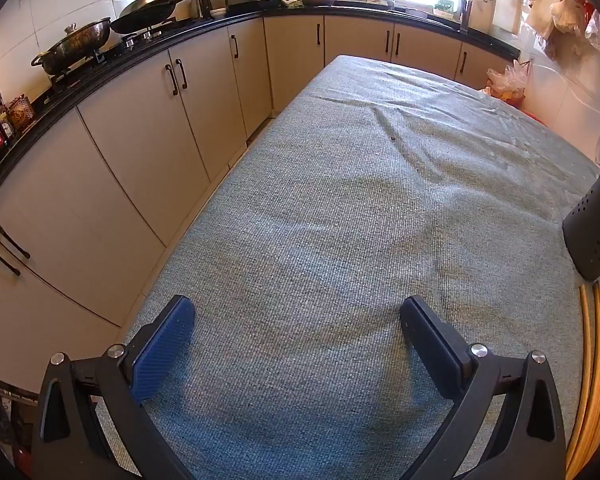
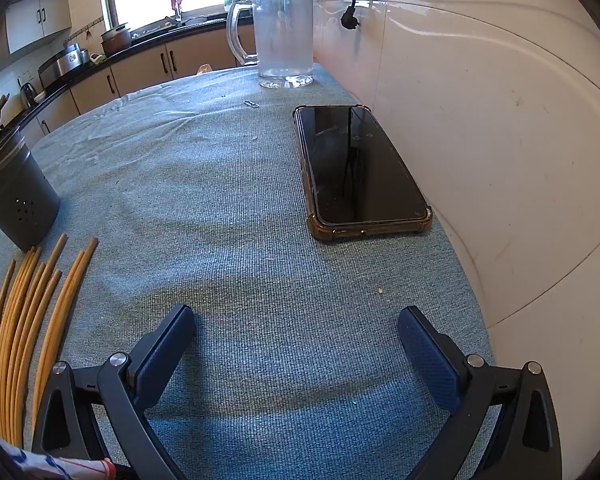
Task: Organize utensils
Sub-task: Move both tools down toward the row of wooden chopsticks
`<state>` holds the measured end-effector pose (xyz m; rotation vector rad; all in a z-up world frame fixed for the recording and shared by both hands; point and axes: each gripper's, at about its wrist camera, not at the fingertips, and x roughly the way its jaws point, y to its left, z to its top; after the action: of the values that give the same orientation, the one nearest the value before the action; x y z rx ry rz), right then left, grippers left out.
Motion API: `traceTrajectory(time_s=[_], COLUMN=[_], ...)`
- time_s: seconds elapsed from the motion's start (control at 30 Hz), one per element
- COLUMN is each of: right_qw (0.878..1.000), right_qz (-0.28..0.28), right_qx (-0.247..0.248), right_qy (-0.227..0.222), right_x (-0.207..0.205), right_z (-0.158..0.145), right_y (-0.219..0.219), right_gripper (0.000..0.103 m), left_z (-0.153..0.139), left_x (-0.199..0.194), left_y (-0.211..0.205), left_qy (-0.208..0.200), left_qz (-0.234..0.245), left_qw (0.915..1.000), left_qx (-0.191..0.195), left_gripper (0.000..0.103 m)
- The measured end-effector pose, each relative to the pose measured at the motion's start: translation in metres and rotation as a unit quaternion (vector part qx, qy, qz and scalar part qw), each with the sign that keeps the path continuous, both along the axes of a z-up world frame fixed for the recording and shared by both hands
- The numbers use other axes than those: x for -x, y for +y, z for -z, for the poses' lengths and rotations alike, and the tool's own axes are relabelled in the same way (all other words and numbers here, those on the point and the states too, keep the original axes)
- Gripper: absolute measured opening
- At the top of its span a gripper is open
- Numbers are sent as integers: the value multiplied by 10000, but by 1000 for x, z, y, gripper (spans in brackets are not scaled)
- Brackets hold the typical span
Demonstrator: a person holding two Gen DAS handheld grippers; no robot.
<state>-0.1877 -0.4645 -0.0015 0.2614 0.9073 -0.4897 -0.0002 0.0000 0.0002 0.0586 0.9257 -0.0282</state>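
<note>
Several yellow wooden chopsticks [image 2: 24, 320] lie in a loose bundle on the blue-grey tablecloth [image 2: 236, 208], left of my right gripper [image 2: 296, 316]. The same chopsticks [image 1: 598, 360] show at the right edge of the left wrist view. A dark perforated utensil holder [image 2: 14, 192] stands upright just beyond their tips; the holder [image 1: 594, 224] also appears right of my left gripper [image 1: 298, 306]. Both grippers hover open over bare cloth with nothing between their fingers.
A black phone [image 2: 360, 168] in a brown case lies by the white wall [image 2: 500, 140]. A clear glass mug [image 2: 278, 36] stands at the table's far end. Beige cabinets [image 1: 140, 140] with a stove and pans [image 1: 76, 44] run along the left.
</note>
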Motion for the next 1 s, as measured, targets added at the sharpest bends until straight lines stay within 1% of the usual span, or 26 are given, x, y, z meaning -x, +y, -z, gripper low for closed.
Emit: traceTrajectory(time_s=[0.13, 0.2, 0.23, 0.33, 0.43, 0.5, 0.6, 0.73, 0.87, 1.0], right_qw=[10000, 9998, 9996, 9996, 9997, 9997, 9997, 9996, 9998, 9988], right_qz=[-1, -105, -89, -56, -45, -47, 1, 66, 81, 92], right_qx=[-100, -164, -237, -244, -200, -171, -129, -197, -205, -174], right_qy=[-1, 89, 98, 158, 145, 154, 198, 205, -37, -442], right_x=[0, 1, 2, -4, -2, 8, 16, 29, 47, 65], right_z=[0, 0, -1, 2, 3, -1, -3, -6, -16, -36], right_y=[0, -1, -3, -2, 2, 5, 14, 25, 44, 63], right_gripper=[103, 103, 103, 103, 103, 103, 103, 102, 101, 101], left_z=[0, 0, -4, -3, -9, -17, -34, -60, -79, -92], left_x=[2, 4, 6, 19, 38, 52, 79, 116, 149, 172], left_y=[0, 1, 4, 0, -6, -9, -16, -27, -43, -60], left_qy=[-21, -16, -22, 11, 1, -113, -386, -795, -1174, -1340], left_qz=[17, 22, 15, -30, 41, 102, 240, 524, 746, 930], left_qw=[10000, 10000, 10000, 10000, 10000, 9999, 9990, 9955, 9902, 9865], left_qx=[-11, -2, -15, -69, -71, -60, -24, -25, -119, -126], left_gripper=[103, 103, 103, 103, 103, 103, 103, 103, 103, 103])
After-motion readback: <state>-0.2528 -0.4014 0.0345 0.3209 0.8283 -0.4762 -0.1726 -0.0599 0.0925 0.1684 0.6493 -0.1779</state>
